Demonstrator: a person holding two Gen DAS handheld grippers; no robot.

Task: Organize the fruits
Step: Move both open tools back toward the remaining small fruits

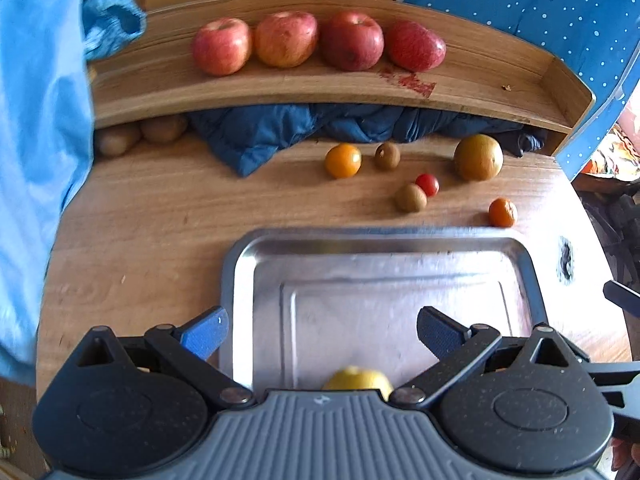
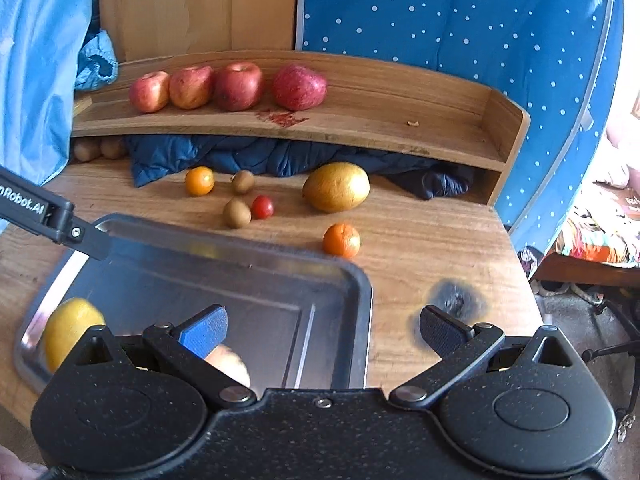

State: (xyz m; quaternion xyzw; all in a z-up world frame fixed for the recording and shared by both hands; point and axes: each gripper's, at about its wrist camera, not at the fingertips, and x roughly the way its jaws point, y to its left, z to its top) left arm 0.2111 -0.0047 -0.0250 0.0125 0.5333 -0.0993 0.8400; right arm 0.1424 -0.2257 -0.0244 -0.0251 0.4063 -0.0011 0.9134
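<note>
Left wrist view: left gripper [image 1: 322,334] spread wide, nothing between fingers, hovering over near end of metal tray [image 1: 240,264]. Yellow lemon [image 1: 357,378] in tray right at gripper base, partly hidden. Tray otherwise bare in this view. Beyond tray on wooden table [image 1: 160,216]: small orange [image 1: 343,160], kiwi [image 1: 387,156], second kiwi [image 1: 411,198] touching cherry tomato [image 1: 427,184], big yellow-brown fruit [image 1: 478,157], mandarin [image 1: 502,212] just beside tray's far right corner. Two more kiwis [image 1: 140,134] tucked under shelf at left. Dark blue cloth [image 1: 272,136] stuffed under shelf [image 1: 280,88]. On shelf, four red apples [image 1: 318,42] in a row, side by side. Red stain [image 1: 408,80] on shelf front by rightmost apple. Light blue fabric [image 1: 36,120] along left edge.

Right wrist view: right gripper [image 2: 322,334] also spread wide, holding nothing; blue-padded finger [image 2: 204,330] over tray [image 2: 360,300], other finger over bare table [image 2: 420,248] past tray's right rim. Lemon [image 2: 70,328] at tray's near left corner. Pale orange-ish fruit [image 2: 230,364] in tray behind gripper linkage, mostly hidden, kind unclear. Part of left gripper [image 2: 52,220] reaching in over tray's far left corner. Dark scorch mark [image 2: 456,300] on table right of tray. Same loose fruit beyond tray: small orange [image 2: 199,181], kiwi [image 2: 243,182], kiwi [image 2: 237,213] next to cherry tomato [image 2: 263,207], big yellow-brown fruit [image 2: 336,186], mandarin [image 2: 341,241] near tray's far right corner. Apples [image 2: 228,87] on shelf [image 2: 400,112], rightmost w/ small gap from other three. Blue polka-dot fabric [image 2: 460,20] behind.
</note>
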